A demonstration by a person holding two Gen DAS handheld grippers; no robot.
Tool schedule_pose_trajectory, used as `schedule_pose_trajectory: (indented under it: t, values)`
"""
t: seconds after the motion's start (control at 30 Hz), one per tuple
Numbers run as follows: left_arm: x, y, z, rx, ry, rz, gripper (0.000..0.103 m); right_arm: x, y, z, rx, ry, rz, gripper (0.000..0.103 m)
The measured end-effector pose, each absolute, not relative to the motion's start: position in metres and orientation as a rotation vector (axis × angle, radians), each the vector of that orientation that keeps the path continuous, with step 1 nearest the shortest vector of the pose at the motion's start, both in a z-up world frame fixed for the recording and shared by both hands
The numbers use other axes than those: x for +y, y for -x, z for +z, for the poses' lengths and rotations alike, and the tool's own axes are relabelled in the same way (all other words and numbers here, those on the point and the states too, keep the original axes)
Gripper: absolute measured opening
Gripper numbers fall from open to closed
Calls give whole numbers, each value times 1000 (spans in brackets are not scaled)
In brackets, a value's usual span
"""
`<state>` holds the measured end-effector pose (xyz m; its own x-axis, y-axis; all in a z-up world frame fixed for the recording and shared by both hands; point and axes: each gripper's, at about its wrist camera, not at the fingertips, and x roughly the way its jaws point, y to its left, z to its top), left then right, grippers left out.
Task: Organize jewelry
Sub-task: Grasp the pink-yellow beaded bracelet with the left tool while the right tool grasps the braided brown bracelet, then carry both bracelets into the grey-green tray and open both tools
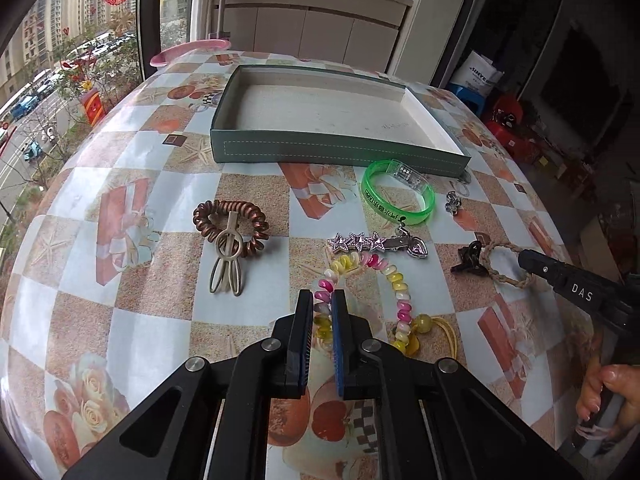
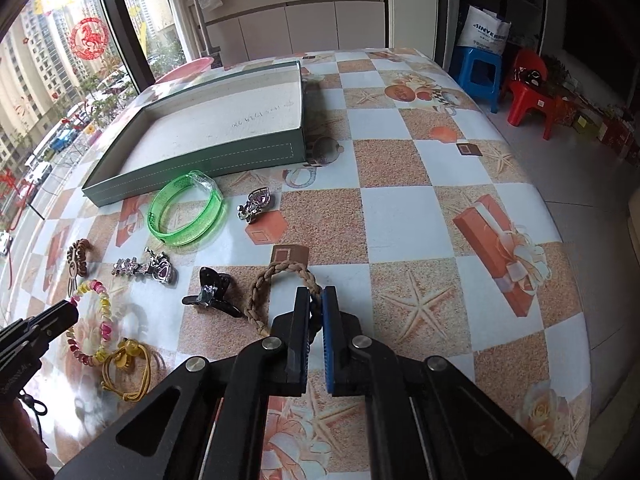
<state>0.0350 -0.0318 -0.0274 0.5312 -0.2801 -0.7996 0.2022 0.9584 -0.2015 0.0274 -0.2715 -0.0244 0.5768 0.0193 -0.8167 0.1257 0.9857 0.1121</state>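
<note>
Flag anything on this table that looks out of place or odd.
All the jewelry lies loose on the table while the green box sits empty. A beige clip lies across the brown coil hair tie. Nothing looks damaged.

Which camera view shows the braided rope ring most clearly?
The right wrist view: the braided rope ring lies near the middle, its plait clear, with the right gripper shut on its near side. The left wrist view shows it small and far right, with the gripper's tip over one edge.

A lived-in flat high up: beside the patterned surface (image 2: 400,208), a window (image 2: 48,92) overlooks apartment towers; white cabinets (image 2: 296,28) stand behind it, plastic stools (image 2: 480,72) to its right.
</note>
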Motion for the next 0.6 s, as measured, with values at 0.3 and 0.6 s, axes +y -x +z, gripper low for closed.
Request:
schedule_pose_trajectory:
  t: [0.3,0.6]
  values:
    - [-26,-44,25,888,103,-364,22,-280,-30,35,866,-216,0,6]
    - [-25,-98,83,811,115,-381,22,-263,-79,93,812,-237,112,6]
